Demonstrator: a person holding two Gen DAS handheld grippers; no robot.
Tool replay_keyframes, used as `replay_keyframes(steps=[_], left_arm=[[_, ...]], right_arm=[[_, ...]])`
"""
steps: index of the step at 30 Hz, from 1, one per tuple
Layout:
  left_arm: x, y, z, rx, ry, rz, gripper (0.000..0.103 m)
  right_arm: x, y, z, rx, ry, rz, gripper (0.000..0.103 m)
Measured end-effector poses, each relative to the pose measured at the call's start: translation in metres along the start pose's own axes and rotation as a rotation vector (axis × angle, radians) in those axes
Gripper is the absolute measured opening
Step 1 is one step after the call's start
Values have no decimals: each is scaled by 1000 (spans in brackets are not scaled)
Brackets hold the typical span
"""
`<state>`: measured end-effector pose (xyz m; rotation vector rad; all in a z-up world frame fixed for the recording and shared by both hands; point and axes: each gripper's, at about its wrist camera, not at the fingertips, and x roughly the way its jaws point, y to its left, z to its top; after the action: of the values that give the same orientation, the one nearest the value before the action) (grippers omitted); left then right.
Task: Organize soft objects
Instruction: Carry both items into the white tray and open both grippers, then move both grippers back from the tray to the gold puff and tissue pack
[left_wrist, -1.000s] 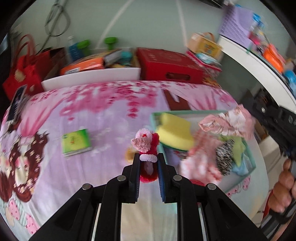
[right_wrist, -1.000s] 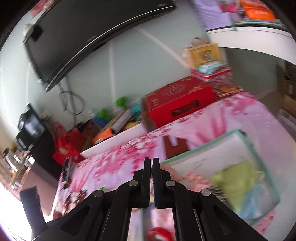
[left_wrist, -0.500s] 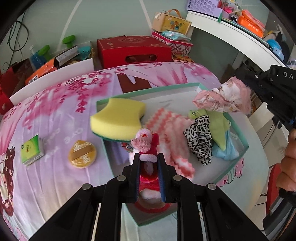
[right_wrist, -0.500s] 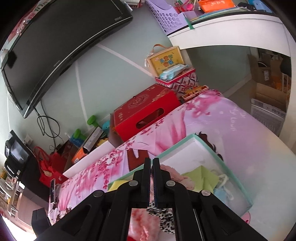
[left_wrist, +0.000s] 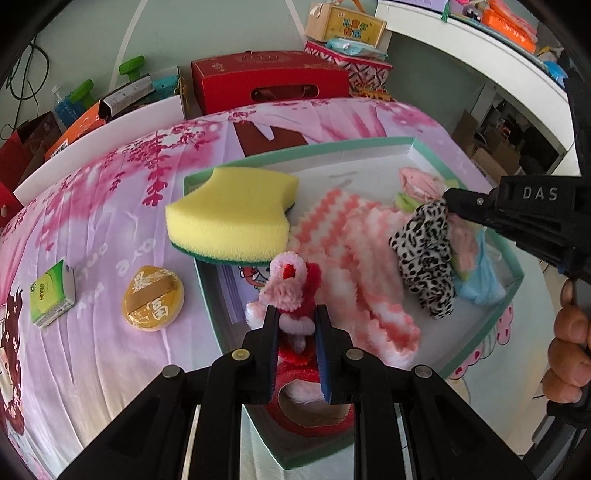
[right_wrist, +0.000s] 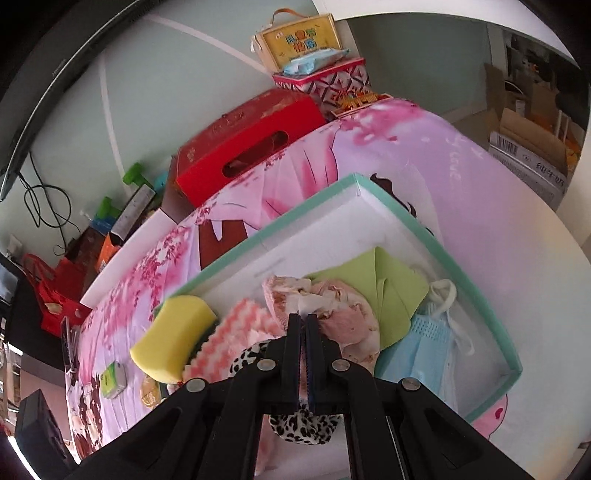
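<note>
the left gripper (left_wrist: 295, 325), clamped on a fuzzy pink-and-red plush toy (left_wrist: 291, 284), hangs directly over the near corner of the mint-rimmed white box (left_wrist: 369, 146). the right gripper (right_wrist: 303, 325), pinched together on a pink rag (right_wrist: 347, 314), sits over the box's middle.

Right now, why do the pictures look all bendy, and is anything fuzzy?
Left wrist view: the fisheye lens curves the white shelf and darkens the corners; the yellow sponge is sharp. Right wrist view: the TV edge bows into an arc, the box looks sharp, and daylight is soft without glare.
</note>
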<state>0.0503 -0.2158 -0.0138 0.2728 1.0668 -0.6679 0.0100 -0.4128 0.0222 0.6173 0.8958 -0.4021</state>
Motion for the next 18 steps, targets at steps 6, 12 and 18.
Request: replay_keyframes(steps=[6,12,18], left_arm=[[2,0,0,-3,13,2,29],[-3,2,1,-14,18,12,54],[-13,7,2,-30,12,-1,66]], right_arm=[[-3,4,-1,-28,14,-40,5],[-9,6,1,-22,27,-57,5],[-18,7,1,-39,32,-120,29]])
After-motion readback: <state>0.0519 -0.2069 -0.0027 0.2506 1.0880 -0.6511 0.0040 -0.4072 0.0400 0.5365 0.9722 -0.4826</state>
